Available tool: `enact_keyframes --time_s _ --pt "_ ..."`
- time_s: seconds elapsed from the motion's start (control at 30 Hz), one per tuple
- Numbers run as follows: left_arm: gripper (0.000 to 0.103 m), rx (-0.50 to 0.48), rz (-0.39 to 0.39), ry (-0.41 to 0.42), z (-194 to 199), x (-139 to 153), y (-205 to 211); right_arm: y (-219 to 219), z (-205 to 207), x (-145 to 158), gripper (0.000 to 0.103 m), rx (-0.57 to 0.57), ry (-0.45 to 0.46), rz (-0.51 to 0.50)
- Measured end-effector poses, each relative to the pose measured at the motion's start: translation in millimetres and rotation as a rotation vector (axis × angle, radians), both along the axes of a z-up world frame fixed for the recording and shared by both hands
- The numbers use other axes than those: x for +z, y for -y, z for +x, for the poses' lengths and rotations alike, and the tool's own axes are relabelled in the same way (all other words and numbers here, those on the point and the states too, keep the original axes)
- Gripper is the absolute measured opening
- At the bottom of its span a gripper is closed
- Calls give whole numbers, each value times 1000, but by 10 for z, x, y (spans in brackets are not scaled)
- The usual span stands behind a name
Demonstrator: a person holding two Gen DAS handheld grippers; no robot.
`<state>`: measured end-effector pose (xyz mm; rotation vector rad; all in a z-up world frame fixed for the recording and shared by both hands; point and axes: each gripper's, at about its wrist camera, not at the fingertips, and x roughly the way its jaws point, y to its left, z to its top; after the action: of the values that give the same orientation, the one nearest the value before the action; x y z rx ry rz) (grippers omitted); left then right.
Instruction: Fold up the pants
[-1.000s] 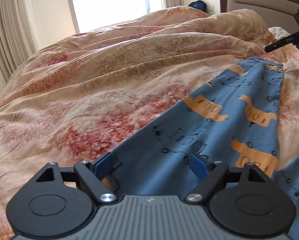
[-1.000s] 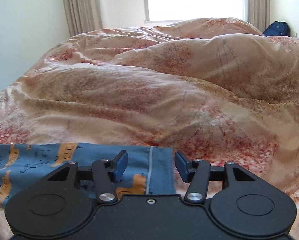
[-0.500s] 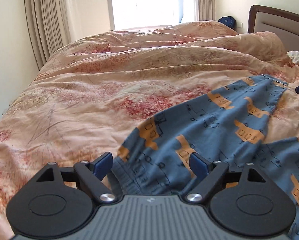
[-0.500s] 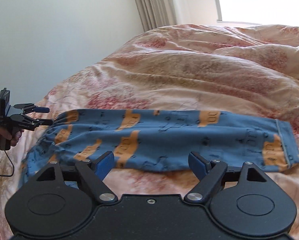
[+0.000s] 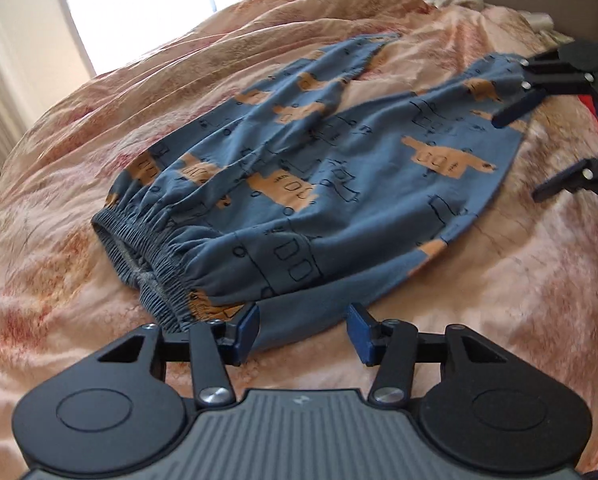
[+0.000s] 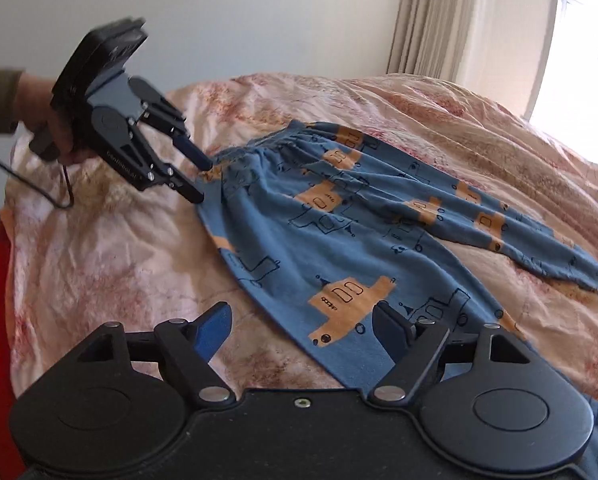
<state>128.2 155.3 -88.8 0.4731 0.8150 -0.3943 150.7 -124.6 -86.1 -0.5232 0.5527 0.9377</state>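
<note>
My left gripper has just been narrowing, its blue pads either side of the waistband corner of the blue cotton pants printed with orange vehicles, not yet pressing the cloth. The pants lie spread on the floral peach duvet, waistband toward its left edge, legs apart. My right gripper, jaws spread and also just narrowing, hovers over the lower leg's edge, empty. I judge I might pinch duvet along with fabric, or catch one layer only, skewing the fold. The rumpled duvet gives poor support; nothing else stands in the way.
</note>
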Motion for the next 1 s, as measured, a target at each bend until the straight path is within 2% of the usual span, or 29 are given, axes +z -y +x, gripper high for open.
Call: enact_keyframes --time_s 0.07,0.13,0.23,0.27,0.3,0.33,0.37,0.4,0.53,0.67,0.77,0.8,0.87,0.9,0.93,1.0 --pt "55 -109 80 1 -50 -44 129 -137 -83 -95 63 34 53 -76" --pt "55 -187 161 11 -71 -87 207 -227 -70 -172 54 30 65 -129" --pt "55 -270 245 17 -58 -155 271 -313 -29 -282 53 46 106 -210" --pt "55 -295 253 10 -31 -168 263 -334 -35 -306 47 58 128 -229" --pt "48 -310 255 4 -16 -171 251 -347 -39 -320 43 68 147 -242" --pt "29 -316 253 -5 1 -167 235 -359 -34 -334 27 78 153 -253" --pt "18 -315 251 -17 22 -163 215 -369 -28 -341 7 80 154 -260" --pt "8 -301 256 -22 57 -162 187 -378 -16 -349 2 76 151 -268" --pt "2 -295 223 -35 56 -90 89 -362 -5 -302 0 69 153 -241" --pt "2 -329 249 -49 -77 -59 46 -322 -81 -197 0 99 124 -222" --pt "4 -307 265 -42 -105 -88 50 -318 -140 -213 0 117 110 -226" --pt "10 -302 286 -30 -122 -81 74 -316 -133 -240 3 101 100 -231" --pt "18 -307 317 -9 -189 -31 100 -174 -84 -151 24 57 22 -150" --pt "29 -297 321 10 -217 15 109 -13 -21 -55 29 -5 -26 -81" --pt "45 -285 305 27 -253 69 109 187 64 42 37 -71 -76 -13" --pt "60 -252 222 58 -318 199 108 776 299 237 48 -249 -134 115"
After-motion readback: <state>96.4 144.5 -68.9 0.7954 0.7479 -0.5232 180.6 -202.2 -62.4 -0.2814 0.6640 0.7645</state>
